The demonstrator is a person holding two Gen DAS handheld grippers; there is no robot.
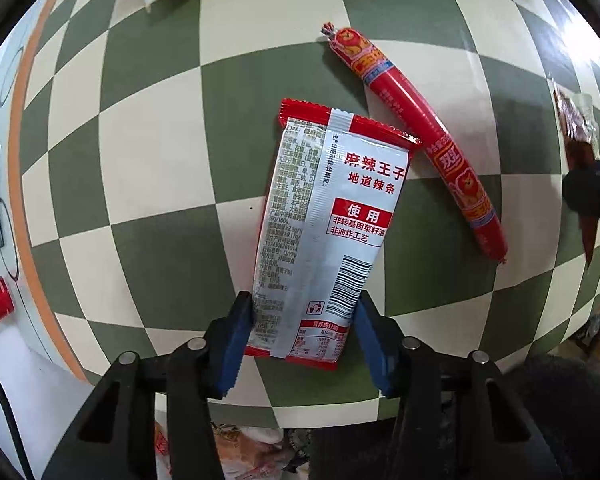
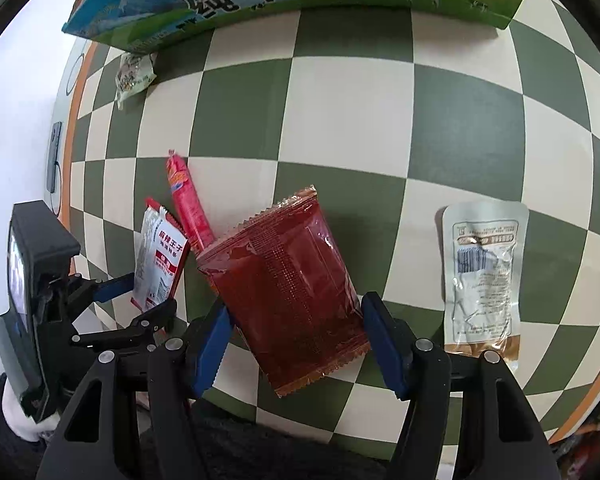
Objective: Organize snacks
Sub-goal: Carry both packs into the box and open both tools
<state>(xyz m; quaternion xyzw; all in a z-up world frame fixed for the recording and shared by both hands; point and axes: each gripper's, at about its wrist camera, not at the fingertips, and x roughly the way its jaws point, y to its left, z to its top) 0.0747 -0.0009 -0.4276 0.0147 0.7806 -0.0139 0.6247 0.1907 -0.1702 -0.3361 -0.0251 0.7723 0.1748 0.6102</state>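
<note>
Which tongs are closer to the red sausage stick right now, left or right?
Left. The left tongs straddle the red-and-white spicy strip packet lying right beside the sausage stick. The right tongs straddle the dark red packet, further over.

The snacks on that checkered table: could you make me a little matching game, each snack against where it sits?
Things:
1. red-and-white packet
2. dark red packet
3. sausage stick
4. silver pouch

Places:
A. lying alone on the table, right of the right gripper
B. between the left gripper's blue fingers
C. lying on the table, next to the red-and-white packet
D. between the right gripper's blue fingers

Pairs: 1-B, 2-D, 3-C, 4-A
</note>
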